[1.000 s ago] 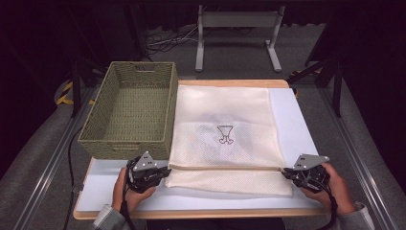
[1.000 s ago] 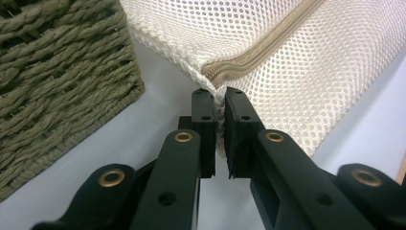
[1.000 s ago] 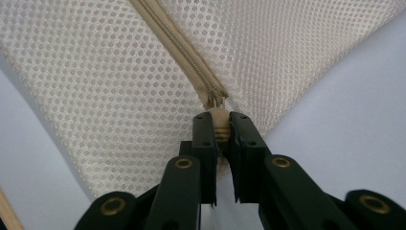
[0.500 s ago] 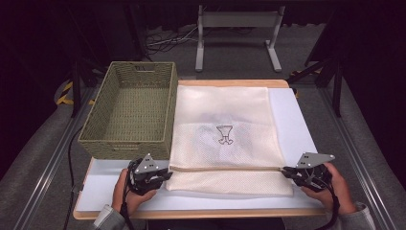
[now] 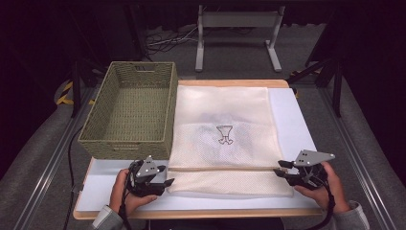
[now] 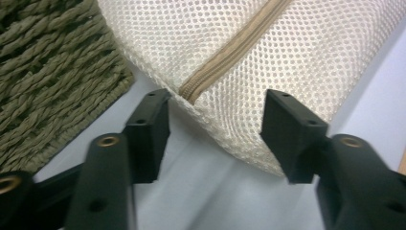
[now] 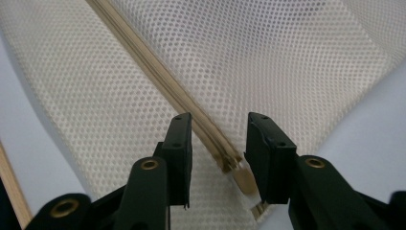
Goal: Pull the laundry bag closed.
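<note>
The mesh laundry bag [image 5: 222,139] lies flat on the white table top [image 5: 292,120], just right of the woven basket [image 5: 129,108], its tan zipper [image 5: 225,168] running across near the person's edge; it looks light, limp and easily snagged, so it will likely sag and fold unless taken at both ends of the stiffer zipper seam. The left gripper [image 6: 215,129] brackets the zipper's end at the bag's corner and the right gripper [image 7: 218,143] straddles the zipper pull [image 7: 244,179]. Both sets of jaws have just been opening, with mesh between them but the pads off it.
</note>
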Demonstrator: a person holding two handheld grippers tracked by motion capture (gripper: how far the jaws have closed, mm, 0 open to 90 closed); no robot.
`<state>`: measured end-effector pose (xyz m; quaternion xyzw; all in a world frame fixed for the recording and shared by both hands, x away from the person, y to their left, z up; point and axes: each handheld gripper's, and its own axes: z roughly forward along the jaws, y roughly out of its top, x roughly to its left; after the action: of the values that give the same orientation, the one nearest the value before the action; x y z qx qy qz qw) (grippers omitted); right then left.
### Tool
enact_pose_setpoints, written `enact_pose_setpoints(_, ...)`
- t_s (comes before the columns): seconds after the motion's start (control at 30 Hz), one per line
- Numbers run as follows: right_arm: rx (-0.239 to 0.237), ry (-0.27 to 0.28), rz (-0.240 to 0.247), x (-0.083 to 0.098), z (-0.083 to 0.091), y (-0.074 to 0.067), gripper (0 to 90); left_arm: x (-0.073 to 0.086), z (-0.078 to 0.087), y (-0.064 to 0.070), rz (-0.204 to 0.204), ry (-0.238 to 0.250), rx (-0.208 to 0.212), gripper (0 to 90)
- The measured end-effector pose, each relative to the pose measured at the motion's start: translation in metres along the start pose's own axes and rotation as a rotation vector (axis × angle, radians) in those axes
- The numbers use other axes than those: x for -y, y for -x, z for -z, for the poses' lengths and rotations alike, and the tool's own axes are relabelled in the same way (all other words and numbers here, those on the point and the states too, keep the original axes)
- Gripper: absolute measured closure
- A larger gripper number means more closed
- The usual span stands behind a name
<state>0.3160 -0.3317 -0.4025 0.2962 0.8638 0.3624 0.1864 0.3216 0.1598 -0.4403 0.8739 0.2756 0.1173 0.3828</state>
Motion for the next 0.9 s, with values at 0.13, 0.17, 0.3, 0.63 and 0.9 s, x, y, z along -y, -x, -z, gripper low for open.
enact_pose_setpoints(0.13,-0.003,0.033,0.003,-0.003,-0.007,-0.005,46.7,0.001,0.0,0.0,0.009,-0.003,-0.012,29.3)
enact_pose_setpoints(0.17,-0.002,0.037,0.003,-0.004,-0.008,-0.005,44.6,0.001,0.0,0.0,0.021,-0.007,-0.009,25.8)
enact_pose_setpoints(0.3,-0.015,0.056,0.006,-0.007,-0.015,-0.01,32.8,0.003,-0.002,0.002,0.053,-0.025,-0.007,16.0)
enact_pose_setpoints(0.63,0.0,0.041,0.013,-0.007,-0.026,-0.019,20.7,0.003,-0.003,0.005,0.015,-0.017,0.026,8.3)
enact_pose_setpoints(0.9,0.018,0.023,0.031,-0.007,-0.028,-0.021,19.3,0.003,0.001,0.005,0.025,0.002,-0.007,9.6)
